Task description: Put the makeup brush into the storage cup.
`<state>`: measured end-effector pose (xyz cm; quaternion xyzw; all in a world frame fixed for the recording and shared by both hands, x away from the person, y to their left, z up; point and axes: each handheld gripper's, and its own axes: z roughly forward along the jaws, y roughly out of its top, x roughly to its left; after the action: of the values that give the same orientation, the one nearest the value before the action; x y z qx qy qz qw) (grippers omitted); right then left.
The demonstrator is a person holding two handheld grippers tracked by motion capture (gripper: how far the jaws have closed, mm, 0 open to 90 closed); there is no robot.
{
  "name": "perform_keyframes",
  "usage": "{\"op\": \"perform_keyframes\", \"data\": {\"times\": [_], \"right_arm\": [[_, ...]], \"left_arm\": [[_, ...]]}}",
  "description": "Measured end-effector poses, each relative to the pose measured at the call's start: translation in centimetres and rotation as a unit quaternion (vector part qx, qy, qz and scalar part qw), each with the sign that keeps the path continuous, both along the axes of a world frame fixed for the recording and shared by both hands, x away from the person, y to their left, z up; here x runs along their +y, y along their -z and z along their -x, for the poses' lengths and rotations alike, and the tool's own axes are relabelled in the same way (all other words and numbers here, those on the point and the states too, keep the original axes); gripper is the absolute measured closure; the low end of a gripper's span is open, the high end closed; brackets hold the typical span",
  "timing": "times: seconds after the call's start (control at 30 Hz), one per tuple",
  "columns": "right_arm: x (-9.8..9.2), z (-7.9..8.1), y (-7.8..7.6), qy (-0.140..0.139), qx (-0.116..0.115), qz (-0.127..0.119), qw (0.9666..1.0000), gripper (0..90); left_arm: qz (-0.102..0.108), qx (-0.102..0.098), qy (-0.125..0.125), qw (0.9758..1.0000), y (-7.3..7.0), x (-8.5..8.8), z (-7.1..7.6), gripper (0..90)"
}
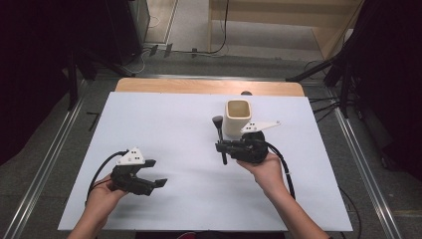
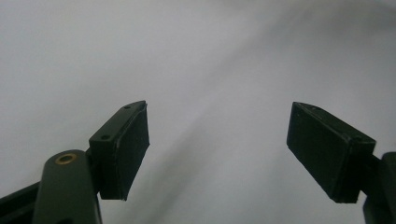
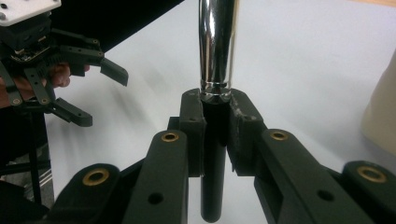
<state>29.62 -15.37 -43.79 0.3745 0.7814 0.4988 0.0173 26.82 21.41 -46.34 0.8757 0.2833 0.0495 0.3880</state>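
A makeup brush is clamped between the jaws of the right gripper, right of the table's middle. Its long axis is laid near-to-far over the white surface, with the dark bristle head pointed to the far side and the black handle end to the near side. Just right of the head, a cream cup is stood upright; nothing can be made out inside it. The left gripper is held spread at the near left, with nothing gripped.

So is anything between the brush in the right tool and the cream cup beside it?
Nothing visible. The right tool is shut on the brush by its black handle, and the cup stands right next to it, mouth open.
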Motion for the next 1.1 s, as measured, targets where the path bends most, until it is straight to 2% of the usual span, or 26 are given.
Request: {"op": "perform_keyframes", "data": {"times": [0.3,0.77,1.1], "right_arm": [[-0.5,-0.6,-0.9,0.011,-0.005,0.0,0.9999,79.6],[-2.1,-1.8,-2.2,0.035,-0.018,0.001,0.9992,79.7],[-2.9,-2.6,-2.5,0.053,-0.022,0.004,0.9983,79.7]], "left_arm": [[0.003,0.001,0.001,1.0,0.0,0.0,0.0,21.6],[-0.004,0.0,0.001,1.0,0.0,0.0,-0.1,21.6],[-0.004,0.001,0.003,1.0,0.0,0.0,0.0,21.7]]}}
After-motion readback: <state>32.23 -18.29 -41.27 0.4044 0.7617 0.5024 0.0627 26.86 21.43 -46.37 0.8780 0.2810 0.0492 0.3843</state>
